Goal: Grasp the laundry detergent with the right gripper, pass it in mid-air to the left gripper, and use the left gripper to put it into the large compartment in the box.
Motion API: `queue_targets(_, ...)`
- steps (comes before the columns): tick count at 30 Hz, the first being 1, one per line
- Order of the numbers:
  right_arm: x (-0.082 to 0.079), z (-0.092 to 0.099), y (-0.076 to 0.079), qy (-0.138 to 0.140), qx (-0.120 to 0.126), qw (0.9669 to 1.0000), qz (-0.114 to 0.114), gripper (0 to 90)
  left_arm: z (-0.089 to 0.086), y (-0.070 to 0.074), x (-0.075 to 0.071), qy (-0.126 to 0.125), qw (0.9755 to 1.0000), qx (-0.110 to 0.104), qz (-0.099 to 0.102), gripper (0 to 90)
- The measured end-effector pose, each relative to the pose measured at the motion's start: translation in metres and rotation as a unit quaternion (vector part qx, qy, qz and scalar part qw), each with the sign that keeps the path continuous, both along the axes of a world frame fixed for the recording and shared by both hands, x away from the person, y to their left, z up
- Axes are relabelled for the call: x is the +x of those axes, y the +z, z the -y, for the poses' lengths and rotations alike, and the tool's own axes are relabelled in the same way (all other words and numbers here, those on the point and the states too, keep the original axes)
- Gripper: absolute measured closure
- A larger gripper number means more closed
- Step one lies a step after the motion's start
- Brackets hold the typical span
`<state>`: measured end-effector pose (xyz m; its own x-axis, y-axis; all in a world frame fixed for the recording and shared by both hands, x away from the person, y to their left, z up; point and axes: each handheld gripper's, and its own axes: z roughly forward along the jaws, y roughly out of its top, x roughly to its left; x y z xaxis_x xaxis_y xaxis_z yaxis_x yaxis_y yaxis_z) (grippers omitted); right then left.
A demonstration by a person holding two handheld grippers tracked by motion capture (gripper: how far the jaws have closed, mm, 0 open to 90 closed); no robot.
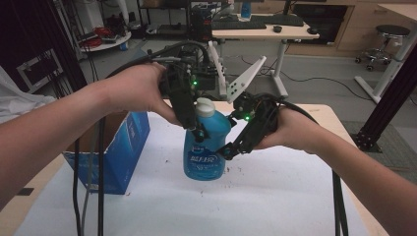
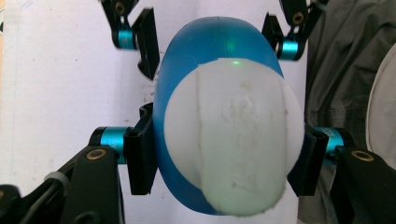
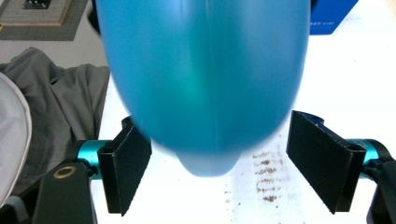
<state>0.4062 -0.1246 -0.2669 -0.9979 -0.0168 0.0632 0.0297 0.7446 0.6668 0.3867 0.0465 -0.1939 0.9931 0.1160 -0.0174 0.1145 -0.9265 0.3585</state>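
A blue detergent bottle (image 1: pixel 206 150) with a white cap (image 1: pixel 205 106) stands upright over the middle of the white table cover (image 1: pixel 275 196); I cannot tell whether its base touches the cover. My left gripper (image 1: pixel 195 129) comes down from above and is shut on the bottle just below the cap. In the left gripper view the pads (image 2: pixel 140 154) press both sides of the blue body (image 2: pixel 210 42) under the cap (image 2: pixel 233 140). My right gripper (image 1: pixel 229 150) reaches in from the right at the bottle's lower half. Its jaws (image 3: pixel 224 168) stand open on either side of the bottle (image 3: pixel 201 84), with a gap showing at the right pad (image 3: pixel 322 163).
An open blue cardboard box (image 1: pixel 120 152) stands at the table's left, close to the bottle. Dark specks (image 3: pixel 268 177) lie on the cover near the bottle. A grey cloth (image 3: pixel 60 102) lies beside the table. A desk with keyboards (image 1: pixel 260 24) and a stool (image 1: pixel 391 34) stand behind.
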Motion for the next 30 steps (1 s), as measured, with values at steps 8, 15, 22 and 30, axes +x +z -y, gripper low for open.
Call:
queue_targets(8,0.005,0.019,-0.008,-0.037,-0.028,0.9989,0.006,12.2,-0.014,0.009,-0.002,0.027,0.9996,-0.007,0.002,38.6)
queue_targets(15,0.015,0.052,-0.011,-0.083,-0.042,0.9957,-0.002,12.2,-0.031,0.013,-0.004,0.058,0.9983,-0.006,0.004,38.6)
queue_targets(22,0.022,0.084,-0.015,-0.123,-0.047,0.9912,-0.009,12.2,-0.054,0.028,-0.007,0.091,0.9956,-0.024,0.01,38.6)
queue_targets(30,0.028,0.102,-0.017,-0.145,-0.039,0.9885,-0.017,12.2,-0.083,0.052,-0.01,0.134,0.9897,-0.04,0.03,38.6)
